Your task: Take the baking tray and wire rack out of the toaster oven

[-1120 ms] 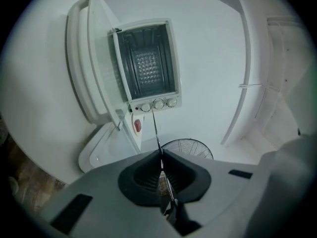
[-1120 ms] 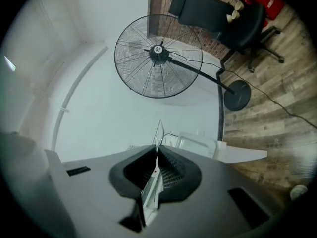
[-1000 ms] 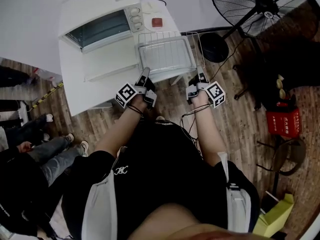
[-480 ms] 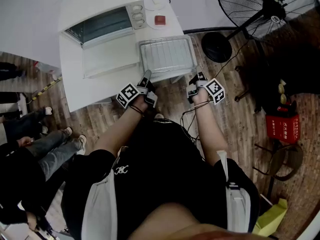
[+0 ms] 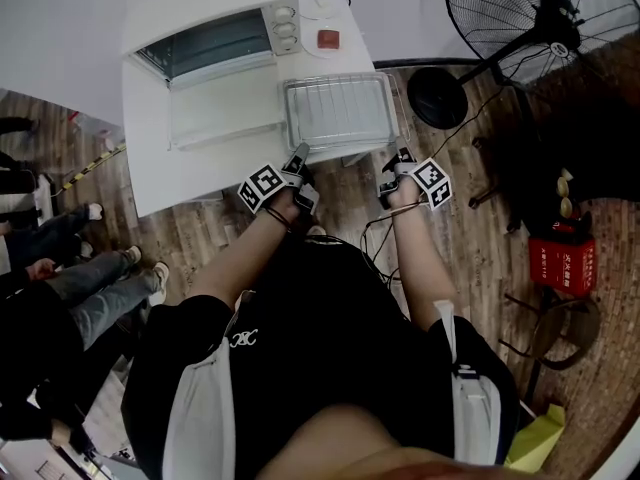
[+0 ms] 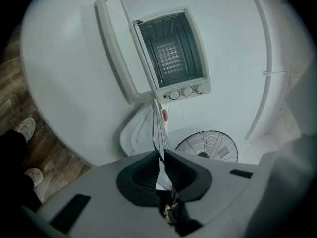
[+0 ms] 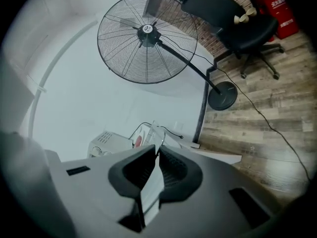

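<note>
Now; 1 toaster oven; 1 baking tray; left gripper, right gripper pinch its rim, jaws loosening

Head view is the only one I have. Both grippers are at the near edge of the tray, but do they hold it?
Observer: Left gripper view: the left gripper pinches the baking tray rim with a wire of the wire rack; its jaws have just been opening slightly.
Operator: And the right one?
Observer: The right gripper also pinches the rim, jaws likewise just opening.
Operator: Is the oven empty?
Observer: The toaster oven cavity shows only its dimpled back wall.
</note>
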Demonstrator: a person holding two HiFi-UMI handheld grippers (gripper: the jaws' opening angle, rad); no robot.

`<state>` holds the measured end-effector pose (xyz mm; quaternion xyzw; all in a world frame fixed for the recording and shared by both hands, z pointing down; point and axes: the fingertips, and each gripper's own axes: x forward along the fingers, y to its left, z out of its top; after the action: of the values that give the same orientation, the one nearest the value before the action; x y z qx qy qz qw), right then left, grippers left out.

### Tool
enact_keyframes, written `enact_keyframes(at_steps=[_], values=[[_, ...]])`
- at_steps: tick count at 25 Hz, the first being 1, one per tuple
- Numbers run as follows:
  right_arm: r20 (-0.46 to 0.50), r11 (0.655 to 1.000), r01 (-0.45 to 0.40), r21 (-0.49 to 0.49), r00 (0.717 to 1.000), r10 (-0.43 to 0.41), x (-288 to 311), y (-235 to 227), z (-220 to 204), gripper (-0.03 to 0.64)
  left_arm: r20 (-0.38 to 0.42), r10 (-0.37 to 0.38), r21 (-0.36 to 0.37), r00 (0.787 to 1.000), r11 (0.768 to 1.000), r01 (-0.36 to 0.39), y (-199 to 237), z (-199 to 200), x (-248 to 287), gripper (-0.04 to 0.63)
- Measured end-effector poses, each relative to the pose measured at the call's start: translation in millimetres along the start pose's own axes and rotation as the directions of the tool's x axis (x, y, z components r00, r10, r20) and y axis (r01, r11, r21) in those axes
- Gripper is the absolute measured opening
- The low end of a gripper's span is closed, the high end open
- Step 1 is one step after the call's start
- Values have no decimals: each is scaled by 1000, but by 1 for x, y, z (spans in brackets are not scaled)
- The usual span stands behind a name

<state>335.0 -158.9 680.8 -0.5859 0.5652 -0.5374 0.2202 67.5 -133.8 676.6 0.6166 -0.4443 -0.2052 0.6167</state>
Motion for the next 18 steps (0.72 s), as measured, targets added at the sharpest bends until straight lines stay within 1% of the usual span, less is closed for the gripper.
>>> enact_keyframes(at_steps=[3, 6, 8, 10, 11, 13, 15, 18], values=[[-20, 999, 27, -35, 999, -27, 3, -3, -3, 32, -8, 51, 7, 999, 999, -51, 11, -2, 0, 48], [-54, 991, 81, -103, 995, -87, 9, -7, -6, 43, -20, 96, 16, 995, 995, -96, 20, -3, 1, 56], [-70, 980, 126, -156, 988, -138, 12, -11, -8, 52, -35, 133, 39, 990, 990, -132, 25, -4, 1, 65], [-73, 965, 169, -199, 980, -187, 13, -16, -9, 63, -50, 169, 86, 984, 983, -165, 26, -6, 2, 74], [-72, 958, 188, -215, 976, -208, 12, -18, -9, 67, -56, 192, 116, 980, 976, -185, 25, -7, 3, 79], [-65, 947, 213, -242, 970, -235, 12, -19, -9, 72, -61, 248, 181, 967, 955, -233, 24, -7, 2, 97], [-60, 934, 228, -274, 966, -253, 14, -17, -10, 78, -55, 297, 246, 953, 929, -275, 23, -5, 0, 116], [-57, 910, 244, -336, 959, -279, 16, -14, -12, 92, -45, 346, 332, 937, 890, -313, 22, 0, -5, 146]])
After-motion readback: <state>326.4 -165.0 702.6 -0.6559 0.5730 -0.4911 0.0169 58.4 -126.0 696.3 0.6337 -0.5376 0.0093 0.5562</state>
